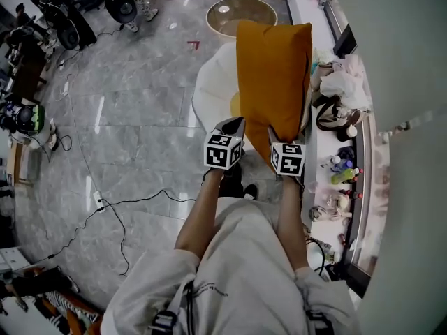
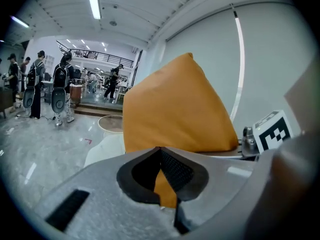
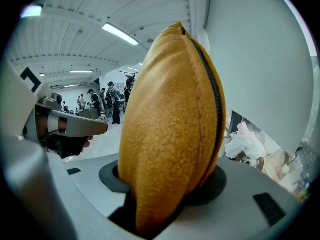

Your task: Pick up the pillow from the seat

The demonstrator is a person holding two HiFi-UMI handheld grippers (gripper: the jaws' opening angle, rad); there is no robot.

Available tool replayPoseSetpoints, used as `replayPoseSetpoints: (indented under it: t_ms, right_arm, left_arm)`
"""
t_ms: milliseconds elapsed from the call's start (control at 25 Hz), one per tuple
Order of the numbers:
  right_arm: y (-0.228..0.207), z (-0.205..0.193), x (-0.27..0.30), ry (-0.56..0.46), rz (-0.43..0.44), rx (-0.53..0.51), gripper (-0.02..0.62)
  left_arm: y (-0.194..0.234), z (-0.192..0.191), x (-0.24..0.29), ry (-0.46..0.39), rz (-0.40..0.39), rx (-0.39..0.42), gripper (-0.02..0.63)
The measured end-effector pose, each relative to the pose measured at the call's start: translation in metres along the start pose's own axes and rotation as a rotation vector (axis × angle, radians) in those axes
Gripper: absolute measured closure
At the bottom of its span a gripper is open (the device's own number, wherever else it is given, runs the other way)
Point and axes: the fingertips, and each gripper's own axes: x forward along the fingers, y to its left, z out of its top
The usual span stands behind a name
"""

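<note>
Orange fleece pillow hangs upright above the white rounded seat, my left gripper and right gripper both clamped on its lower edge.

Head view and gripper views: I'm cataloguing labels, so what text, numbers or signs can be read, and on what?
No words or numbers can be read anywhere.
Marker cubes: black-and-white square patterns, no letters.
Shirt print: too small to read.
Shelf bottles: labels too small to read.
</note>
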Motion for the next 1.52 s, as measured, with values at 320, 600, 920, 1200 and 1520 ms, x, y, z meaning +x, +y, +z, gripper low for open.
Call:
replayPoseSetpoints:
  t_ms: [320,600,920,1200,1520]
  right_arm:
    - [0.008,-0.027,-0.002,0.048,0.004,0.002,0.357]
    - [0.013,-0.034,-0.007,0.057,0.006,-0.013,0.357]
    - [0.011,-0.029,-0.011,0.054,0.005,-0.024,0.357]
    - [0.000,-0.029,-0.015,0.059,-0.002,-0.043,0.357]
    - [-0.008,-0.031,-0.010,0.070,-0.008,-0.026,0.357]
  left_arm:
    - [0.002,-0.018,-0.015,0.024,0.017,0.017,0.597]
    - [0.001,-0.015,-0.020,0.006,0.016,0.015,0.597]
    - [-0.008,-0.013,-0.010,0.011,-0.006,0.018,0.597]
    - [-0.023,-0.014,0.001,0.021,-0.034,0.025,0.597]
    - [-0.020,-0.016,0.002,0.028,-0.015,0.022,0.597]
